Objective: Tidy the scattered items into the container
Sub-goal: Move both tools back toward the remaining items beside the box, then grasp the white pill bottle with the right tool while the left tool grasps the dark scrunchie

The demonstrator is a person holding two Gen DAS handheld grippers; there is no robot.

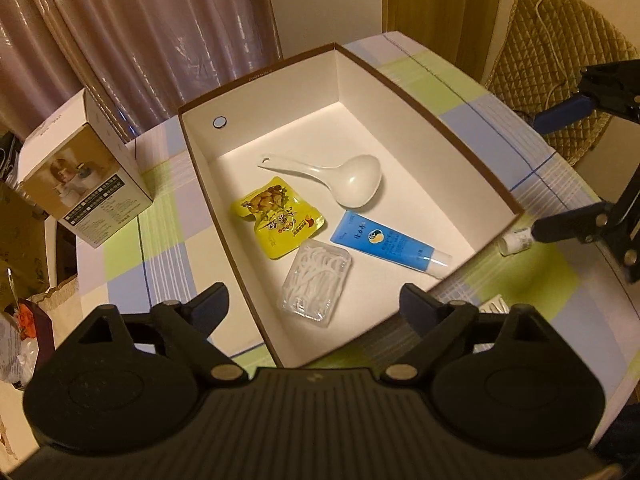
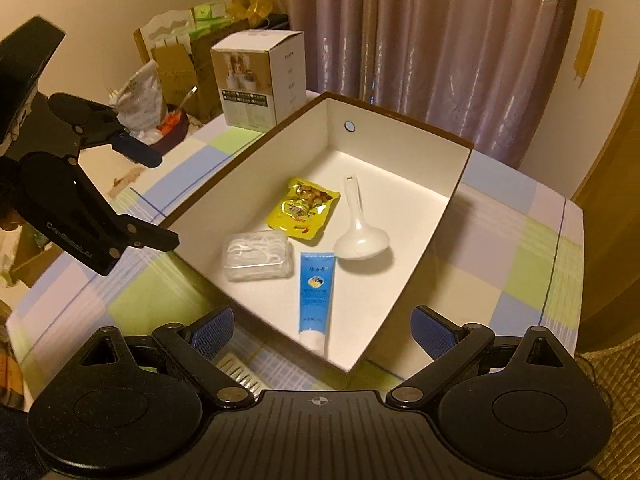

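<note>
A brown-rimmed box (image 1: 360,76) (image 2: 400,148), white inside, lies open on the checked tablecloth. In it are a white spoon (image 1: 352,180) (image 2: 360,236), a yellow snack packet (image 1: 276,216) (image 2: 304,208), a blue tube (image 1: 384,244) (image 2: 314,292) and a clear case of floss picks (image 1: 316,284) (image 2: 256,256). My left gripper (image 1: 314,304) (image 2: 150,196) hovers open and empty over the box's near-left rim. My right gripper (image 2: 322,326) (image 1: 554,172) is open and empty above the opposite rim. A small white bottle (image 1: 516,242) lies on the cloth outside the box, beside the right gripper's lower finger.
A tall product carton (image 1: 84,176) (image 2: 260,80) stands at the table's far corner next to the box. A pale ribbed packet (image 1: 494,304) (image 2: 240,372) lies on the cloth under my grippers. A quilted chair (image 1: 560,80) stands beyond one table edge, bags and cartons (image 2: 160,92) beyond another.
</note>
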